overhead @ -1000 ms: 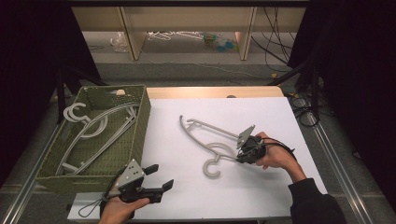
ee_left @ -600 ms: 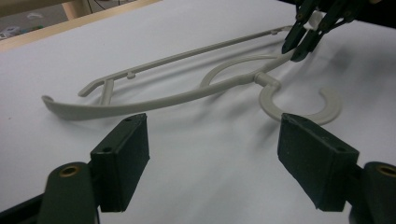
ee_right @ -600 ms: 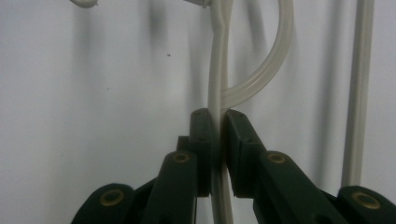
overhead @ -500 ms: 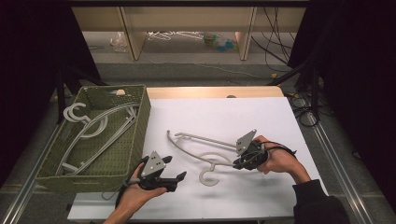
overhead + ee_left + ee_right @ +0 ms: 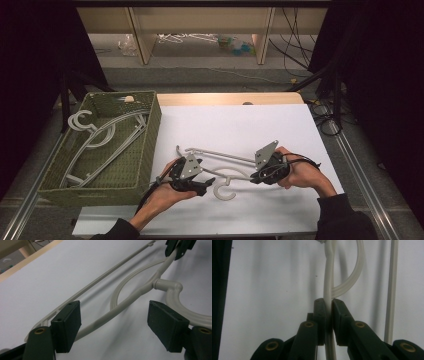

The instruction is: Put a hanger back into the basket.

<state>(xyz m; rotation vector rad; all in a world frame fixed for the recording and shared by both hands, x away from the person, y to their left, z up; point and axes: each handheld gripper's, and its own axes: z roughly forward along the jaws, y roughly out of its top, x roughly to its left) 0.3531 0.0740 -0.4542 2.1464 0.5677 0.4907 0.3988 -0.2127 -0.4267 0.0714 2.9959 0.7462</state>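
Here, near to far
Left gripper (image 5: 200, 182): jaws wide, just been closing a little, hanger arm between the pads, untouched
Right gripper (image 5: 256, 176): pinched tight on the hanger (image 5: 220, 162)
Hanger: flat on the white table (image 5: 240, 125), hook toward the person
Hands: low, facing each other
Basket (image 5: 150, 135): left, holds more hangers (image 5: 95, 142)

Place: this is looking like a lab or recording room rather than a home.
Desk (image 5: 250, 125): a plain white sheet is covering it, with a wooden edge showing at the far side.
Surroundings: black curtains (image 5: 35, 75) are hanging on both sides, closing the spot off.
Cables (image 5: 300, 45): dark leads are trailing across the floor at the right.
Rails (image 5: 355, 160): metal framing is running along the desk's sides.
Shelf (image 5: 200, 20): a pale wooden unit is standing behind; the items under it are probably spare hangers, too blurred to tell.
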